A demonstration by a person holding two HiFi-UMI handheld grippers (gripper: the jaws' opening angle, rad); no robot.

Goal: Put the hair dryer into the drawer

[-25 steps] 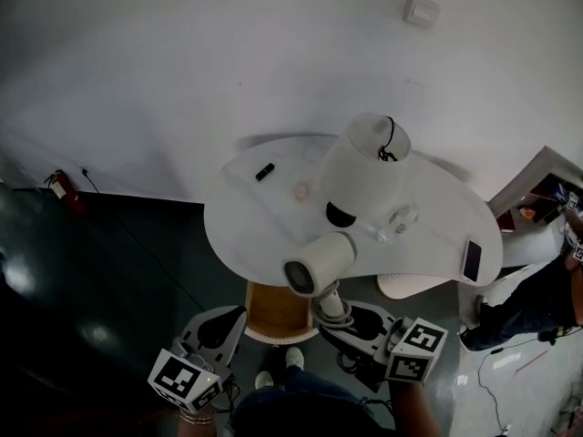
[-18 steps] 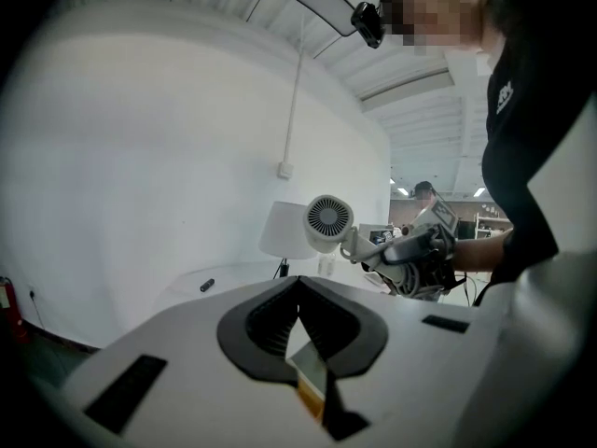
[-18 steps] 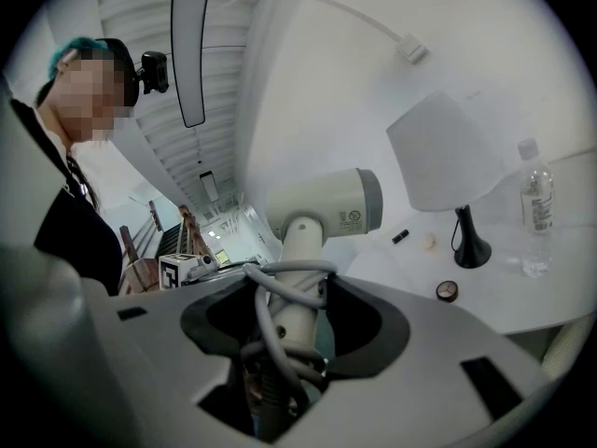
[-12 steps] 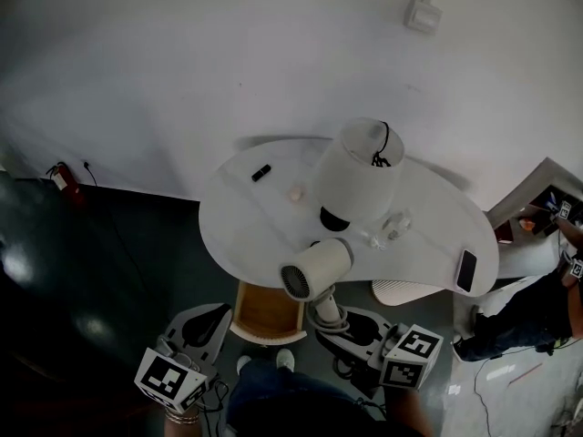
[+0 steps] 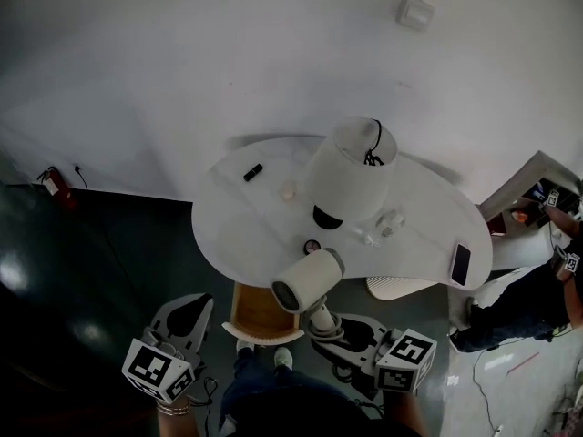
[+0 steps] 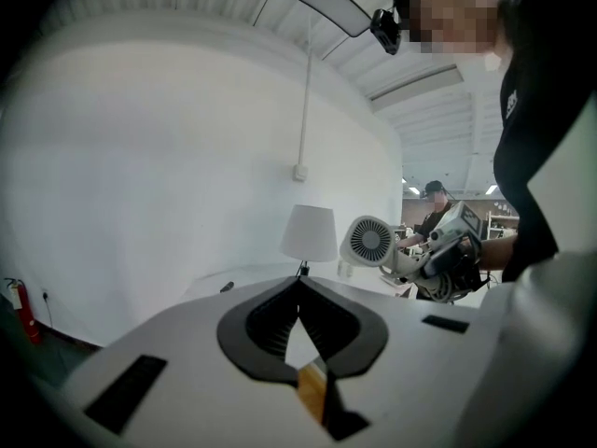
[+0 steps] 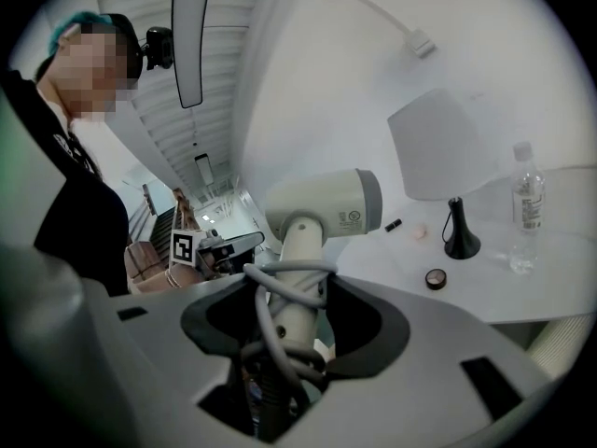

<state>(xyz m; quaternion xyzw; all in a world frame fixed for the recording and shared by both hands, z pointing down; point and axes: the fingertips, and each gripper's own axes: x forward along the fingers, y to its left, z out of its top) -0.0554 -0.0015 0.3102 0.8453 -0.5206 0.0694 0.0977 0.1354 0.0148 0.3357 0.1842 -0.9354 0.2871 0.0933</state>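
A white hair dryer (image 5: pixel 308 280) hangs in front of the table's near edge, just above and right of the open drawer (image 5: pixel 260 315) with its wooden inside. My right gripper (image 5: pixel 330 321) is shut on the dryer's handle, and the grey cord is coiled round it. In the right gripper view the hair dryer (image 7: pixel 326 203) stands upright between the jaws of the right gripper (image 7: pixel 294 292). My left gripper (image 5: pixel 193 306) hovers left of the drawer with nothing in it. Seen from the left gripper (image 6: pixel 298 286), its jaw tips meet, and the hair dryer (image 6: pixel 371 241) shows off to the right.
The white round table (image 5: pixel 241 230) carries a lamp (image 5: pixel 351 171), a clear bottle (image 5: pixel 387 221), a small round tin (image 5: pixel 312 246), a black stick (image 5: pixel 252 172) and a phone (image 5: pixel 460 264). A seated person (image 5: pixel 537 294) is at the right. A fire extinguisher (image 5: pixel 50 183) stands far left.
The left gripper has drifted a little to the left, away from the drawer. The right gripper still holds the dryer in about the same place above the drawer.
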